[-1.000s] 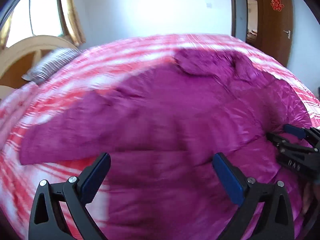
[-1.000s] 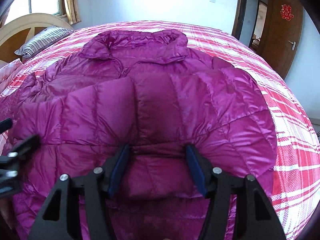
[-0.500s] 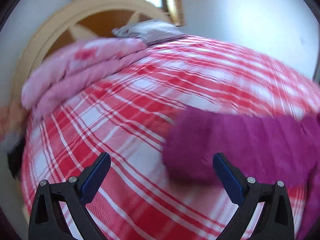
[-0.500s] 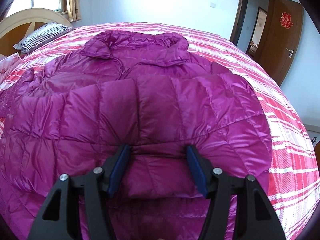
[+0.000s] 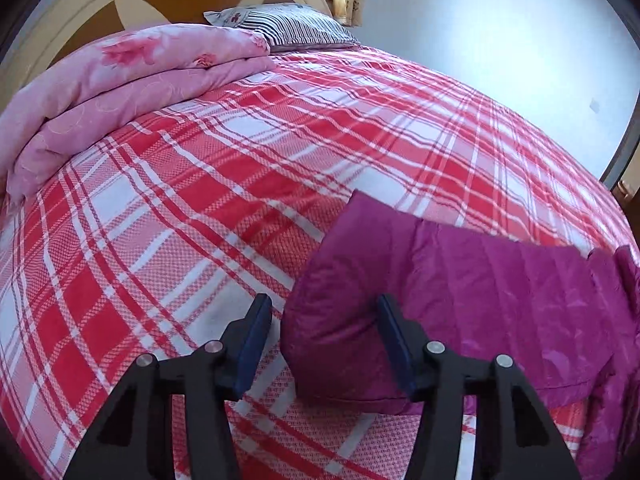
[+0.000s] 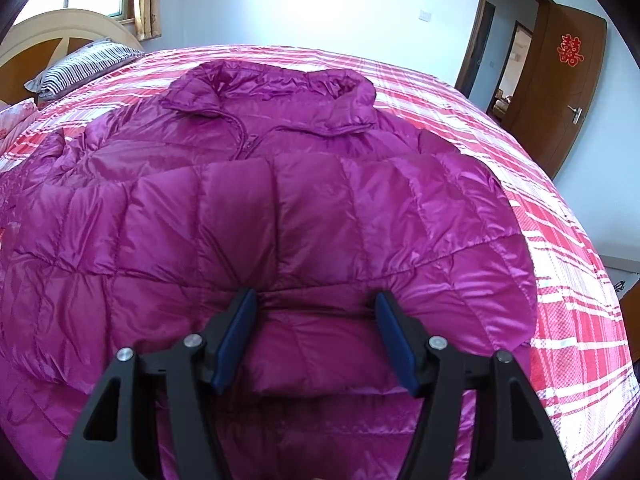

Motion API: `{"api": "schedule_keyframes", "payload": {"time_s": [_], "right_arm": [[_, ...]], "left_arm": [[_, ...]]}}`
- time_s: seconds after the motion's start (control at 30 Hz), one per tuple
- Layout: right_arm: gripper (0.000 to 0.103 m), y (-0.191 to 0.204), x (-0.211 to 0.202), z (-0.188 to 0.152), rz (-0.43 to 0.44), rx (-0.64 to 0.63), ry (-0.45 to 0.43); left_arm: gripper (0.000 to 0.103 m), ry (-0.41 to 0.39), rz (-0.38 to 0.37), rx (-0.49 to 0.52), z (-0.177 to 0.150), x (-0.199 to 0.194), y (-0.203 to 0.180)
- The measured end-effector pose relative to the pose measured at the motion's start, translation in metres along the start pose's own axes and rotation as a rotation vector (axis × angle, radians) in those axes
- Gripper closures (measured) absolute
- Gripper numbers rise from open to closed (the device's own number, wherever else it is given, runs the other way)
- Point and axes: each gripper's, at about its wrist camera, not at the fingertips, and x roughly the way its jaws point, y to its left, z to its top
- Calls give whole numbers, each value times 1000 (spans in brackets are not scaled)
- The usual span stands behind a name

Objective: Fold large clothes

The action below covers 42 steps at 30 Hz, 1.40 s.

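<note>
The purple puffy jacket (image 6: 280,208) lies flat on the checked bed (image 6: 568,280). The right gripper (image 6: 316,320) pinches a folded sleeve on it. The left gripper (image 5: 324,332) is closing around the other sleeve's end (image 5: 340,320) to fold it in.

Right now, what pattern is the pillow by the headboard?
The pillow has dark and white stripes, clearest in the left wrist view.

left gripper (image 5: 324,340) closing, sleeve cuff (image 5: 336,320) between
</note>
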Motion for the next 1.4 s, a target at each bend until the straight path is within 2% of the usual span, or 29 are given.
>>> {"api": "schedule_keyframes", "payload": {"time_s": [0.03, 0.07, 0.17, 0.27, 0.43, 0.53, 0.6, 0.7, 0.93, 1.07, 1.2, 1.4], "right_arm": [[37, 0, 0, 0, -1, 0, -1], [37, 0, 0, 0, -2, -1, -2], [37, 0, -1, 0, -5, -2, -4], [36, 0, -2, -1, -4, -1, -5], [36, 0, -2, -1, -5, -2, -5], [36, 0, -1, -1, -4, 0, -5], [36, 0, -1, -1, -3, 1, -5], [36, -1, -2, -1, -2, 2, -6], [36, -1, -2, -1, -4, 1, -8], [36, -1, -2, -1, -3, 1, -7], [36, -2, -3, -1, 7, 12, -9], [35, -6, -3, 0, 23, 34, -11]], "left_arm": [[57, 1, -7, 3, 0, 0, 0], [67, 1, -24, 7, -1, 0, -1], [87, -22, -15, 47, 2, -7, -6], [91, -61, -13, 65, 8, -19, -9], [93, -193, -10, 146, 26, -60, -31], [94, -257, -52, 169, 37, -87, -45], [94, -285, -118, 157, 45, -105, -54], [94, -347, -189, 190, 51, -139, -78], [95, -446, -364, 283, 44, -210, -144], [95, -459, -468, 355, 31, -237, -189], [95, -451, -539, 425, 6, -249, -231], [94, -384, -593, 516, -50, -228, -291]]}}
